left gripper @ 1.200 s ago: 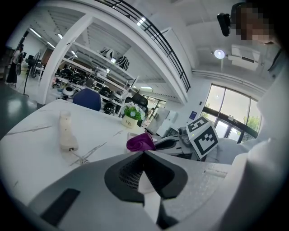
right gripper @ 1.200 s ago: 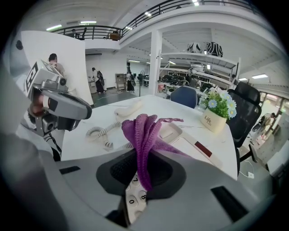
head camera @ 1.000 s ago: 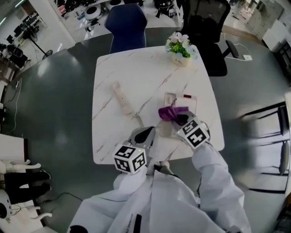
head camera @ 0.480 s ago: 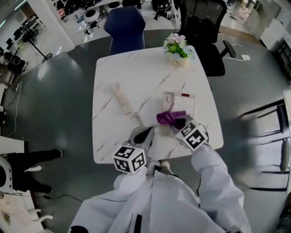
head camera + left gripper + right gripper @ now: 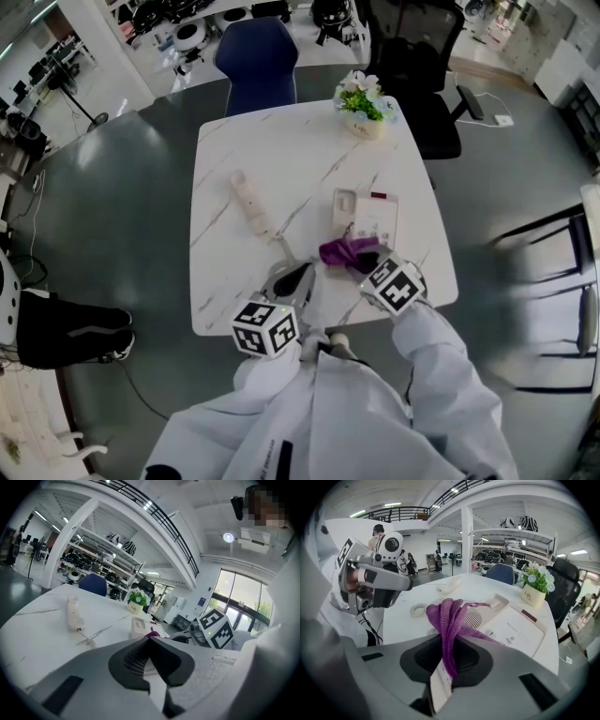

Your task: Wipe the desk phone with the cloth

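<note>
Downward in the head view, the right gripper has dragged the bunched purple knitted cloth, clamped in its jaws, to the lower-left corner of the white desk phone, mid-frame. The left gripper, to its left, is closed on nothing.

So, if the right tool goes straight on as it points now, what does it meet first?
Most likely the desk phone, whose base lies just ahead of the right tool holding the purple cloth. The exact depth is uncertain.
</note>
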